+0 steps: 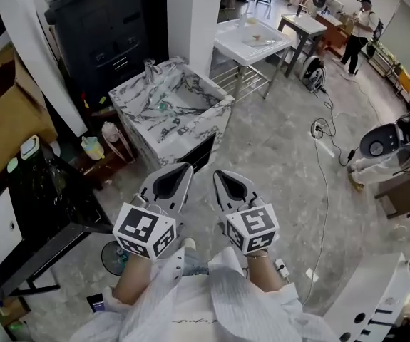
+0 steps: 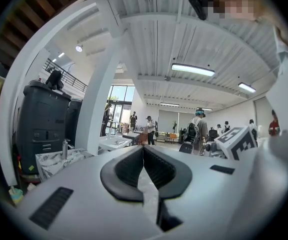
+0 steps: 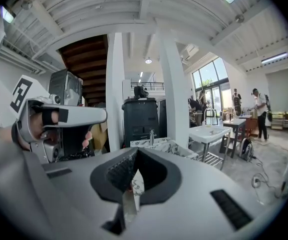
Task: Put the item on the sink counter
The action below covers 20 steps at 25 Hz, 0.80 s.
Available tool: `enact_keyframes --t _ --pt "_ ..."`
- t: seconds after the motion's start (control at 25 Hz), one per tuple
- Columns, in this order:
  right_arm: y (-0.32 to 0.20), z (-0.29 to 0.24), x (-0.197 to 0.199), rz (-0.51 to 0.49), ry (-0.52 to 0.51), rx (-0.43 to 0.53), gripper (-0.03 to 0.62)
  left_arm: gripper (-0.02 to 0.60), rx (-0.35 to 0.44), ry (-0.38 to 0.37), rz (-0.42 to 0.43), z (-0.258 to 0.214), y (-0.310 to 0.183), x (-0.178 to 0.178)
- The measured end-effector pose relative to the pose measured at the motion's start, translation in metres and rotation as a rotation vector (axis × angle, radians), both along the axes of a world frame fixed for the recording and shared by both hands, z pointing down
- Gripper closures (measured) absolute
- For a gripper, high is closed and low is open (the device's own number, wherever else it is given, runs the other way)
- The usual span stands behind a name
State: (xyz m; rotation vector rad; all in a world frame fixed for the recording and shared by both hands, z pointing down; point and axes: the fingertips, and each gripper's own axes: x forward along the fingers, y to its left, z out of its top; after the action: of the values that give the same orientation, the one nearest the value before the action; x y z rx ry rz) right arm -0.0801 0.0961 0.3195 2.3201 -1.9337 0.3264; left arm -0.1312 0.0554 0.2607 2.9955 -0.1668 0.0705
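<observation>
Grey stone floor (image 1: pixel 283 162) of an open workshop, w/ a marble-pattern sink counter (image 1: pixel 190 130) & its chrome faucet (image 1: pixel 149 70) just ahead of both grippers. Left gripper (image 1: pixel 185 168) & right gripper (image 1: pixel 219 175) are held side by side close to the body. Forearms (image 1: pixel 135 285) are bent in, and the jaws point fwd toward the counter. Both pairs of jaws are closed tip to tip w/ nothing between them. Which item is meant: can't tell. White sink table (image 1: pixel 251 41) stands further back, to the right.
</observation>
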Motion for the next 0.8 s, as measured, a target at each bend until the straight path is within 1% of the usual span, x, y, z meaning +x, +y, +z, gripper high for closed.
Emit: enact_keyframes --t 0.2,0.4,0.6,0.8 --pt "-0.023 0.008 0.015 0.035 -0.005 -0.016 0.585 0.565 -0.008 -0.008 0.002 0.009 -0.029 0.007" --pt "-0.043 0.018 0.026 0.032 -0.017 -0.039 0.585 0.565 -0.023 -0.017 -0.018 0.018 -0.053 0.013" --pt "-0.072 0.025 0.05 0.004 -0.019 -0.045 0.585 0.565 -0.026 -0.029 -0.059 0.028 -0.08 0.027" --pt "-0.113 0.03 0.083 -0.058 -0.02 -0.033 0.585 0.565 -0.016 -0.029 -0.134 0.032 -0.115 0.054"
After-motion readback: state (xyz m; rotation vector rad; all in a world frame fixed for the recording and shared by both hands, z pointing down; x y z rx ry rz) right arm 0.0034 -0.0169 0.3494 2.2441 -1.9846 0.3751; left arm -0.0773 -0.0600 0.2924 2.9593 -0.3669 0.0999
